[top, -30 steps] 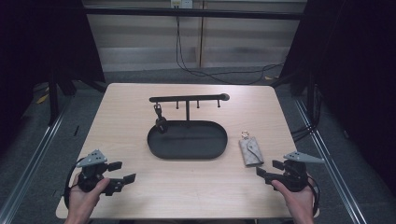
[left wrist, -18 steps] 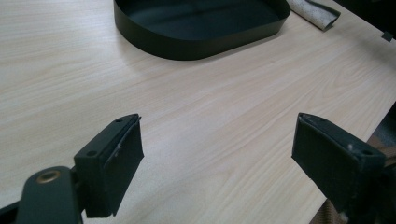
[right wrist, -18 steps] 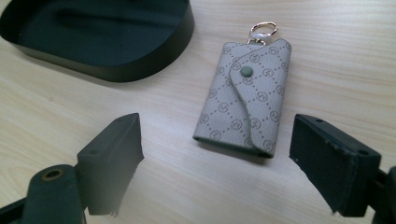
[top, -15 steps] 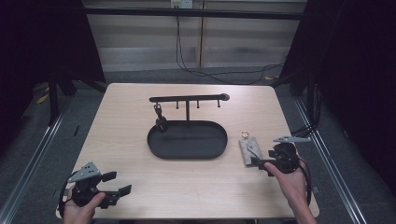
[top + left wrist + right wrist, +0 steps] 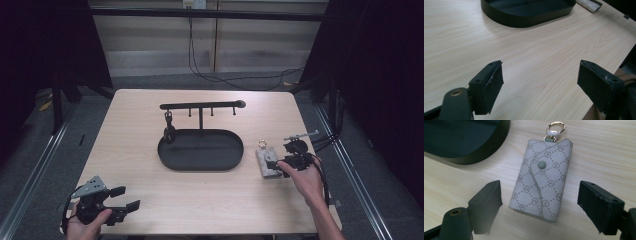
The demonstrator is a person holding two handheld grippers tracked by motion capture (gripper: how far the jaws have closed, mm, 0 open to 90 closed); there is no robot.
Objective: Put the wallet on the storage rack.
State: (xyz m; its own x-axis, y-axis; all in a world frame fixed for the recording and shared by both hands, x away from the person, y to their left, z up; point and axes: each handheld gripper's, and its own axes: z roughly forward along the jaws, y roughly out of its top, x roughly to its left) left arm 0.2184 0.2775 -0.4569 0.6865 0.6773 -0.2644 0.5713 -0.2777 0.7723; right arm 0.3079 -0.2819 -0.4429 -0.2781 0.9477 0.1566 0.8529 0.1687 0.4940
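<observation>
Scanning from the left, I see my left hand-held gripper [image 5: 125, 211] low at the near left corner of the counter [image 5: 130, 150], its jaws spread wide over bare wood with nothing between them; it is well apart from everything. In its own view the near wall of the tray [image 5: 524, 21] lies ahead, up the counter.

At the middle stands the oval black tray [image 5: 200, 165] with a hook rack [image 5: 200, 106] rising from its far edge; one small dark thing hangs from the left hook [image 5: 169, 131].

To the right, just beside the tray, lies the grey key pouch [image 5: 267, 162], flat on the counter, its long axis running away from me with the gold ring [image 5: 555, 127] at the far end. My right hand-held gripper [image 5: 280, 167] is right at the pouch, by far the nearer of the two. Its jaws have just been opening and stand wide, one on each long side of the pouch [image 5: 542, 180], pads not touching it. I judge the straddle is across the short width, so closing should catch it. Nothing blocks the way; the tray's rim is near on the left.
</observation>
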